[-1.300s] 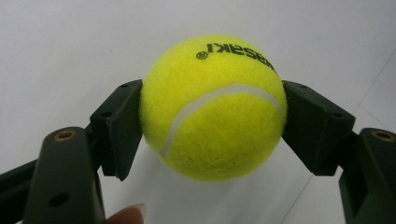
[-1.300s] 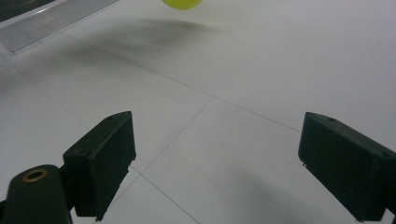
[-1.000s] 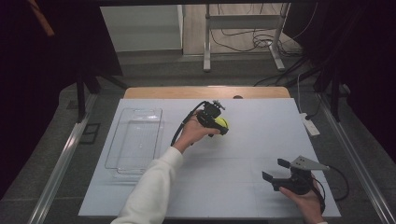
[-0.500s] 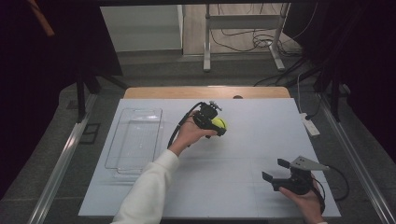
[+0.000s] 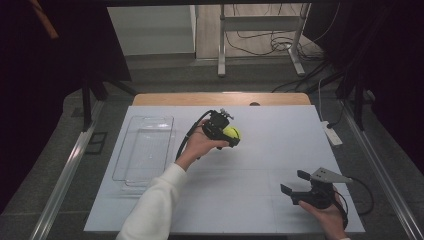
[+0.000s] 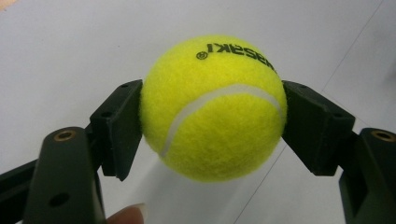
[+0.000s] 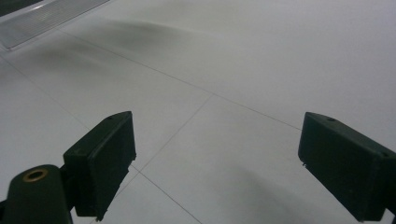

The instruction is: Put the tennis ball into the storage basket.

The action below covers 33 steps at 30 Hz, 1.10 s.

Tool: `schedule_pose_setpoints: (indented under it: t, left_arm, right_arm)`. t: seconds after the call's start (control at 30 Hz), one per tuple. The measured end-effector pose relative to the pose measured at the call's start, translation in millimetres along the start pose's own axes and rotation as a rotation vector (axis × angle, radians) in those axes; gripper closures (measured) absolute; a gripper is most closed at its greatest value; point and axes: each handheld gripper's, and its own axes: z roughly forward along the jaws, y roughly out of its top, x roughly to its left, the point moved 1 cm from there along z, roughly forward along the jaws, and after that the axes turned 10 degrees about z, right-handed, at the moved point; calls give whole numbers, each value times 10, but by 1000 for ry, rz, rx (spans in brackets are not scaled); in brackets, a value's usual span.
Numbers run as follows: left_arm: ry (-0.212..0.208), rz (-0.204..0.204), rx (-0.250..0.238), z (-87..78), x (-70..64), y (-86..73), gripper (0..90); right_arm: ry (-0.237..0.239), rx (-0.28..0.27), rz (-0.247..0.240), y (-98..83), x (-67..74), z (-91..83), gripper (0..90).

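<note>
Left gripper view: jaws of the left gripper [image 6: 212,121] clamped on a yellow tennis ball [image 6: 212,109], one pad at each side, black lettering on top, ball held clear of the white surface [image 6: 56,56]. High view: ball [image 5: 231,133] sits mid-surface, right of a clear plastic tray [image 5: 145,150] with nothing in it. Right gripper view: right gripper [image 7: 219,163] jaws wide apart over bare surface, tray corner [image 7: 42,21] at upper left.
</note>
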Motion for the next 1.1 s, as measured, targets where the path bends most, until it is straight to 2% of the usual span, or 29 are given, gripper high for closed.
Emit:
schedule_pose_setpoints:
  t: [1.1]
  left_arm:
    - [17, 23, -42, -189, -96, -115, 267]
  right_arm:
    - [-2, -3, 5, 0, -7, -7, 112]
